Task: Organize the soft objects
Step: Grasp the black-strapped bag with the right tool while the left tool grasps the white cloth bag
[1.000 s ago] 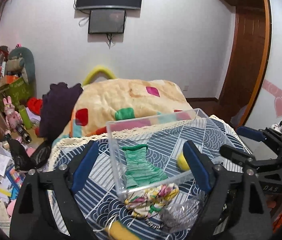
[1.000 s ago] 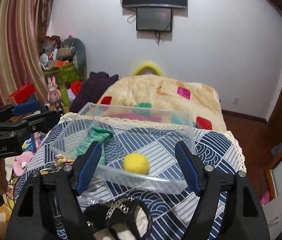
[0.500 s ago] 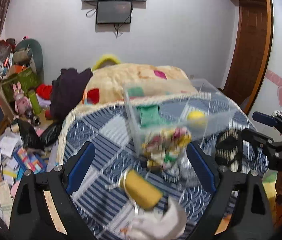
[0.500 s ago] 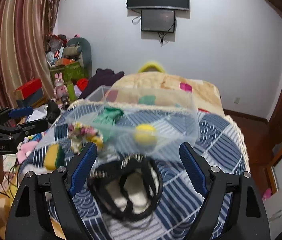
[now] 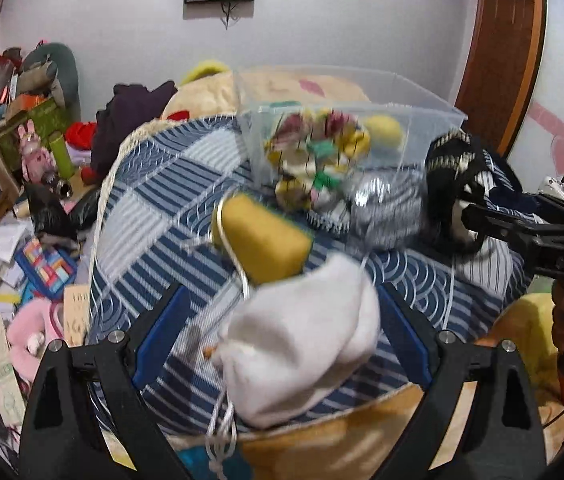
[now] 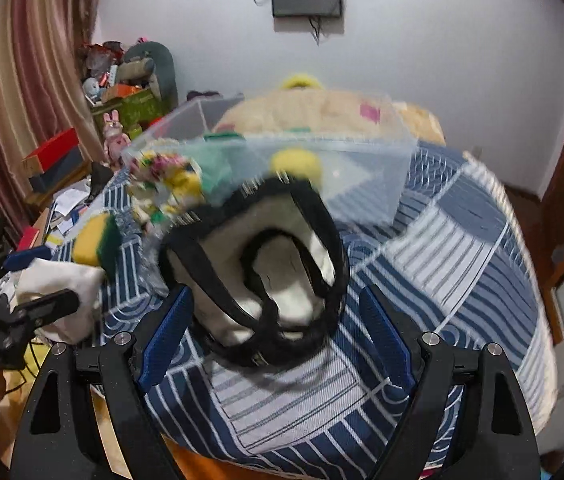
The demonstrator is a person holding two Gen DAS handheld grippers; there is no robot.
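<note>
A clear plastic bin point(image 5: 414, 120) stands on the blue patterned tablecloth point(image 5: 153, 208) and holds a yellow ball point(image 5: 384, 130) and a green cloth point(image 6: 217, 158). In front of it lie a floral cloth point(image 5: 318, 160), a silvery pouch point(image 5: 386, 212), a yellow-green sponge point(image 5: 261, 240), a white sock point(image 5: 302, 344) and a black-and-white cap point(image 6: 265, 264). My left gripper point(image 5: 282, 336) is open with the white sock between its fingers. My right gripper point(image 6: 277, 336) is open around the near edge of the cap.
The table's near edge point(image 5: 322, 436) lies just below the left gripper. A beige blanket point(image 6: 322, 112) is heaped behind the bin. The floor at left point(image 5: 21, 264) is littered with toys, boxes and papers. A wooden door point(image 5: 498, 52) stands at right.
Both grippers have pulled back from the bin toward the table's near edge. The white sock now sits between the left fingers and the cap between the right fingers. Both stay open.
</note>
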